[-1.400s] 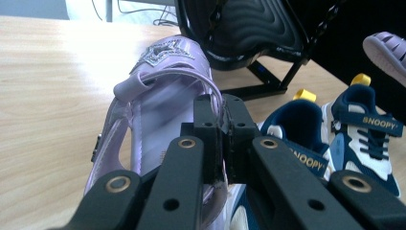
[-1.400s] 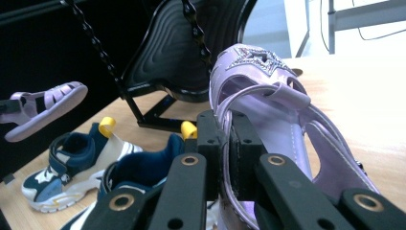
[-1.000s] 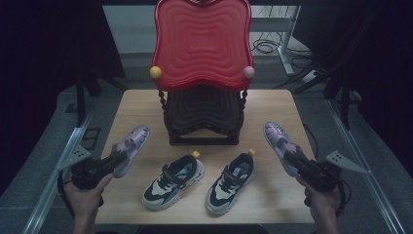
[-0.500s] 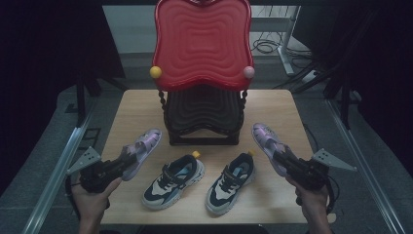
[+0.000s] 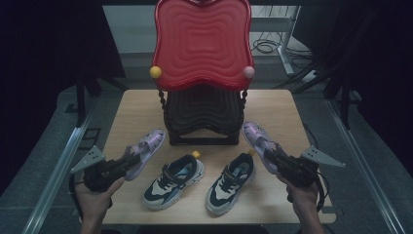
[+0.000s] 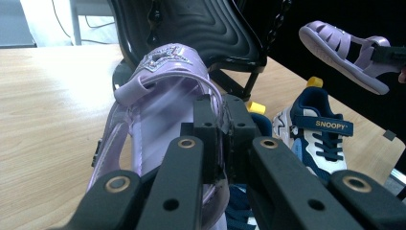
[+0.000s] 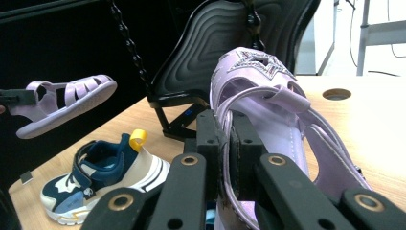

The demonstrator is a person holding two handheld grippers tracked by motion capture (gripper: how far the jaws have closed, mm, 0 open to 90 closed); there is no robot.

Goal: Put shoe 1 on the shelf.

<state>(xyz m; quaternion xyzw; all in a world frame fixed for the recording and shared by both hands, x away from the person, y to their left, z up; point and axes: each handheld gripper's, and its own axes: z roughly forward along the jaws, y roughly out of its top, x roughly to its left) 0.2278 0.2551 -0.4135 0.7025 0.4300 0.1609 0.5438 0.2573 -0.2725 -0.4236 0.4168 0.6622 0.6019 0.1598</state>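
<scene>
My left gripper [image 5: 130,163] is shut on the heel strap of a purple sandal [image 5: 145,148], held just above the table left of the rack; up close, the sandal [image 6: 163,96] has a glittery star on its front strap and the strap is pinched in my left gripper [image 6: 221,139]. My right gripper [image 5: 271,157] is shut on the matching sandal [image 5: 257,138] to the right of the rack, its heel strap clamped in my right gripper [image 7: 225,143]. That sandal [image 7: 268,96] points toward the black lower shelf [image 7: 220,52].
A two-tier rack stands at the table's back, its red top shelf [image 5: 202,44] above a black lower shelf [image 5: 204,109]. Two navy-and-white sneakers [image 5: 175,179] [image 5: 231,182] sit on the wooden table [image 5: 131,112] between my hands. A round hole [image 7: 336,94] is in the tabletop.
Both hands have carried their sandals inward toward the rack: the left sandal moved right, the right sandal moved left. The sneakers have stayed put.
</scene>
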